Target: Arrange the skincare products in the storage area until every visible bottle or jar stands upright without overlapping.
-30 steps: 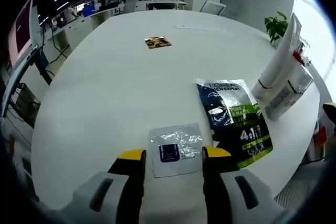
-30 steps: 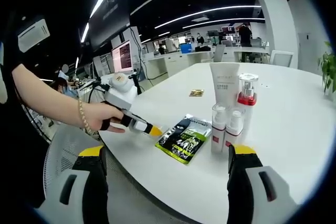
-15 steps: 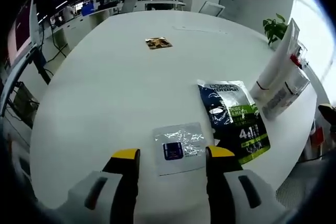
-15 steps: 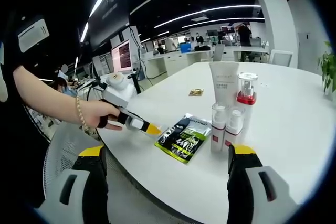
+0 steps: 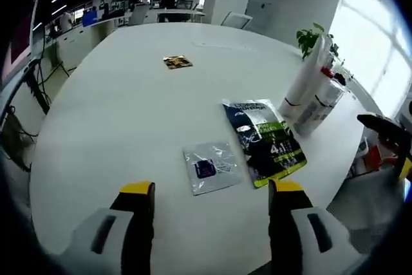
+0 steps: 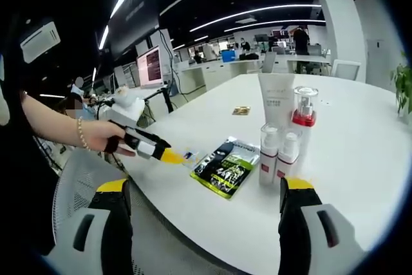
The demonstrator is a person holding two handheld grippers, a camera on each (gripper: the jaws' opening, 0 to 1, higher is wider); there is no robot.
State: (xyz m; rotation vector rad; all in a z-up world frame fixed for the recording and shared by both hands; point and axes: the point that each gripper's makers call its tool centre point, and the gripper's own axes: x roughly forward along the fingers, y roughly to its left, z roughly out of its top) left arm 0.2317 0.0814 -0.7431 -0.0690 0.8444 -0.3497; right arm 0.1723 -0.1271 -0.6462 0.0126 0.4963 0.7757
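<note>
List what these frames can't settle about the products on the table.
- Small gold-brown packet: left gripper view, too small to read.
- Silver foil sachet: right gripper view, mostly hidden behind the left gripper.
- Two small white pump bottles: labels too small; they block the white tube base.

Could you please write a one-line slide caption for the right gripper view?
Open right hand-held gripper facing upright skincare bottles and a flat sachet on the white table.
</note>
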